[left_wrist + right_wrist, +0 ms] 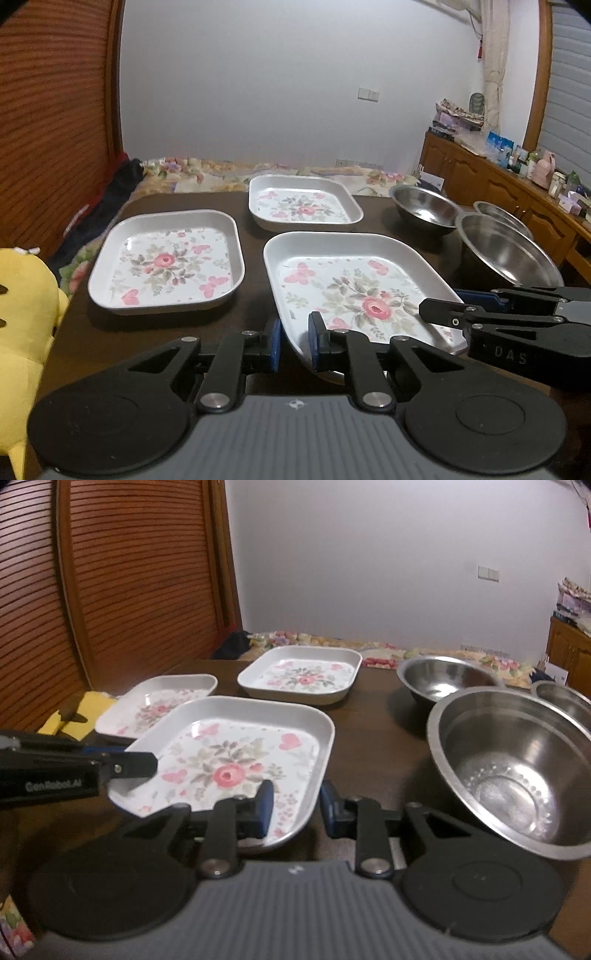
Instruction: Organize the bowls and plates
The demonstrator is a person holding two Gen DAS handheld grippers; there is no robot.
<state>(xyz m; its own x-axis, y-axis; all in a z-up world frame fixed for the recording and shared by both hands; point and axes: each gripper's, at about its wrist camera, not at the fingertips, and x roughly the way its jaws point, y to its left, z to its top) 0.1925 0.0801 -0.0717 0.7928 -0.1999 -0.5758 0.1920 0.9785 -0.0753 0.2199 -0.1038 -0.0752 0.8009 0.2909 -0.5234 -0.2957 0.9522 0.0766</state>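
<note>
Three white floral square plates lie on the dark table. The nearest plate (354, 291) (236, 760) sits between both grippers. My left gripper (294, 345) straddles its near left corner rim, jaws open around it. My right gripper (295, 805) straddles its near right corner rim, jaws open around it. The right gripper also shows in the left wrist view (439, 301). The left gripper also shows in the right wrist view (129, 755). A second plate (166, 262) (155, 701) lies to the left. A third plate (303, 203) (301, 674) lies behind. Three steel bowls stand right: a near one (506, 251) (513, 768), a far one (424, 208) (443, 679), and a third (502, 216) (565, 698) behind.
A yellow plush toy (22, 314) (85, 712) sits at the table's left edge. A bed with a floral cover (221, 173) lies beyond the table. A wooden cabinet (517, 192) with clutter stands at right. A slatted wooden door (110, 590) is at left.
</note>
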